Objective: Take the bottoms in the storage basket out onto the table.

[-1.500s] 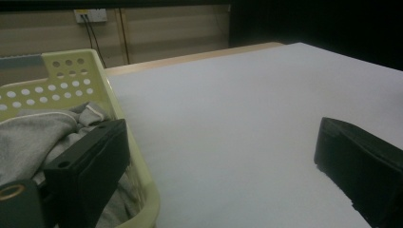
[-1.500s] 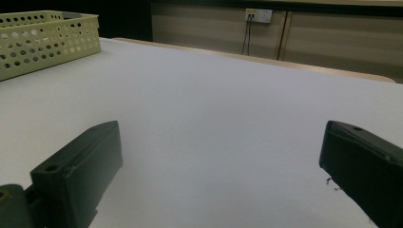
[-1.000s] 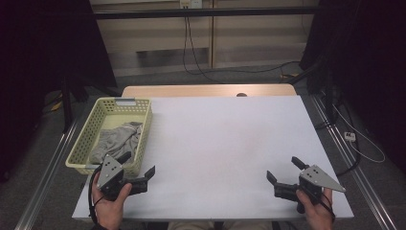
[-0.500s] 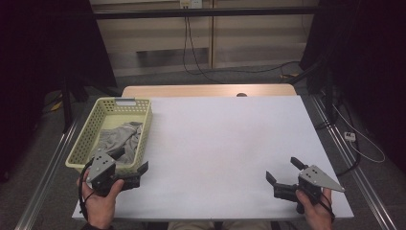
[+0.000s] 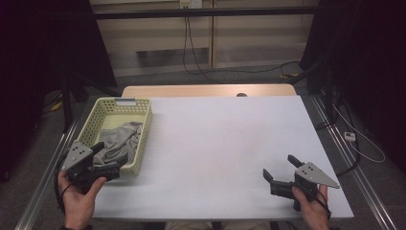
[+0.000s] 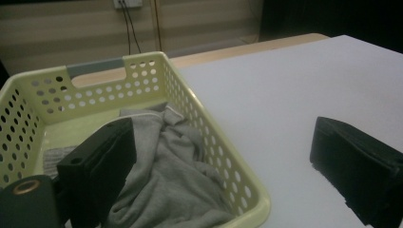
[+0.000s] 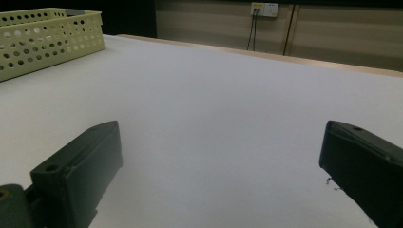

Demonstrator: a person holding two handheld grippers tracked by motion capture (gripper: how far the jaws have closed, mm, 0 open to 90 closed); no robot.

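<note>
The left gripper is up at the near end of the pale yellow basket, its jaws standing wide apart with nothing pinched between them; they have just been closing a little, and one sits over the inside of the basket while the other hangs outside the basket's right wall, over the white table. Right under and just ahead of that inner jaw lies the grey cloth, bunched up in the near half of the basket and not touched by either pad as far as I can see. From the left gripper view the cloth fills the space beside the inner jaw and runs up against the perforated wall that passes between the two jaws.

The right gripper is well away on the other side, low over the near right part of the table (a hand wrapped round its handle), jaws spread open and empty. Ahead of it the right gripper view has bare tabletop, with the basket far off to its left
</note>
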